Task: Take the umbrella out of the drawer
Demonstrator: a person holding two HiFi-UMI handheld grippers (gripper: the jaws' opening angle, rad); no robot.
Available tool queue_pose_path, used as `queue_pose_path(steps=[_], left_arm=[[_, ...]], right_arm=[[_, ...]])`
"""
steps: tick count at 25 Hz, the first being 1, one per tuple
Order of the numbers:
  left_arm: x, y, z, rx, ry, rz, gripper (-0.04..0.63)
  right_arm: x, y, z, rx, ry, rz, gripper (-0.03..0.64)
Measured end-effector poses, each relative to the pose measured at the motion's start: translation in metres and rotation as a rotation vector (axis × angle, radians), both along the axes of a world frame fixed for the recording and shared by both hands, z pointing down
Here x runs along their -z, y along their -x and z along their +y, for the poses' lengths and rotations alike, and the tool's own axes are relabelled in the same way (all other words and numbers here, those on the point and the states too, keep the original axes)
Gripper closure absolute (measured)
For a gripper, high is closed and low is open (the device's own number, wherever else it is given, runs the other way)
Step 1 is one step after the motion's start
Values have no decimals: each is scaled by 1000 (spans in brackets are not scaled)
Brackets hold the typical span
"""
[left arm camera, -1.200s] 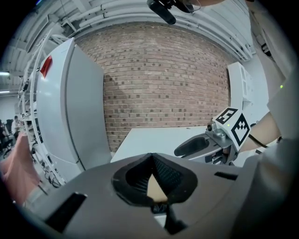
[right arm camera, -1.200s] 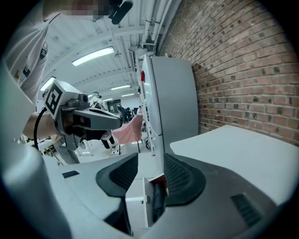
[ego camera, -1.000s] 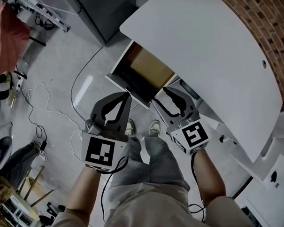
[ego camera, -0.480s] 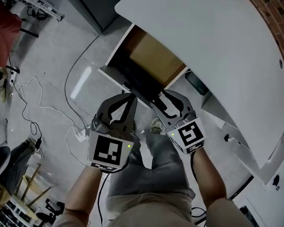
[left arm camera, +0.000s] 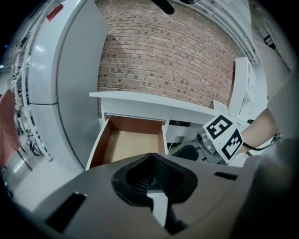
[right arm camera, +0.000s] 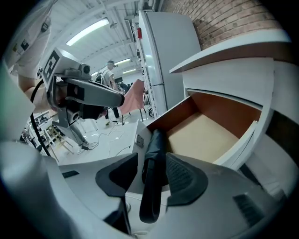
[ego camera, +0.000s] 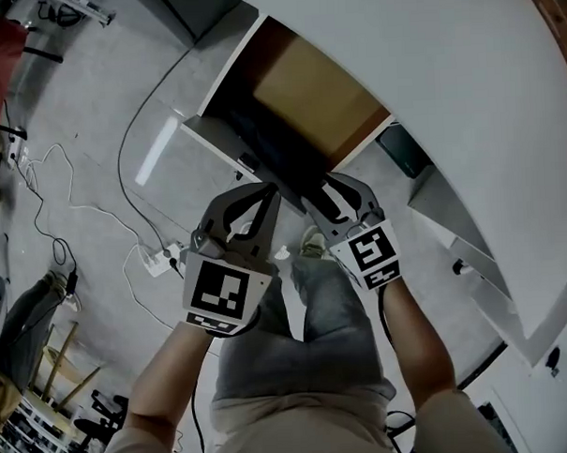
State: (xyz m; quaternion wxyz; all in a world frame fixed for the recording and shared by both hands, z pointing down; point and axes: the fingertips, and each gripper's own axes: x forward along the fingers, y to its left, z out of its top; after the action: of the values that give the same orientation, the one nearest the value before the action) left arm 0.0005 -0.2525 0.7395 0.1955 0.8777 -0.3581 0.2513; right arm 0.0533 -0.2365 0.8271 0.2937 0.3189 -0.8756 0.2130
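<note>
Right gripper (right arm camera: pixel 150 164): jaws drawn in to the width of the umbrella (right arm camera: pixel 149 200), and we read them as pinching its dark folded body. Its far end lies over the front edge of the pulled-out drawer (ego camera: pixel 219 144); its near end hangs outside. Left gripper (left arm camera: pixel 152 163): jaws pressed together, empty, alongside. We judge the umbrella about half out; lifting it clear remains.

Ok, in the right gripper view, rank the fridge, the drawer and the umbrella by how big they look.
1-2. The drawer and the fridge: about alike, too close to rank.
3. The umbrella: clearly smallest, even though it is nearest the camera.
</note>
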Motion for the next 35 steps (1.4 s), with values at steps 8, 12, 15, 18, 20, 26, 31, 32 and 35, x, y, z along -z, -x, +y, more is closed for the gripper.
queue_pose_path(steps=[8,12,15,18,20,26,31,32,35], left_arm=[[-47,3,4,-15,36,-54,588],[-55,5,6,-12,57,-50,588],[-57,8,7,-2,65,-50,588],[-58,11,7,5,70,-51,588],[-57,11,7,5,68,-53,588],[-50,10,11,-29,34,-65,588],[-35,15,11,-56,-11,-109,588],[-31,20,9,-46,-24,-131,588],[-14,38,0,5,-47,-172,588]], right_arm=[[-43,4,1,0,31,71,449],[-53,3,1,-15,20,76,517],[-52,5,-1,-26,-18,57,525],[-48,7,-1,-33,-67,50,575],[-48,7,-1,-38,-76,54,580],[-35,10,-6,-82,-70,23,592],[-21,8,-7,-97,-49,28,595],[-15,5,-5,-97,-53,32,595],[9,-4,-2,-104,-70,43,595]])
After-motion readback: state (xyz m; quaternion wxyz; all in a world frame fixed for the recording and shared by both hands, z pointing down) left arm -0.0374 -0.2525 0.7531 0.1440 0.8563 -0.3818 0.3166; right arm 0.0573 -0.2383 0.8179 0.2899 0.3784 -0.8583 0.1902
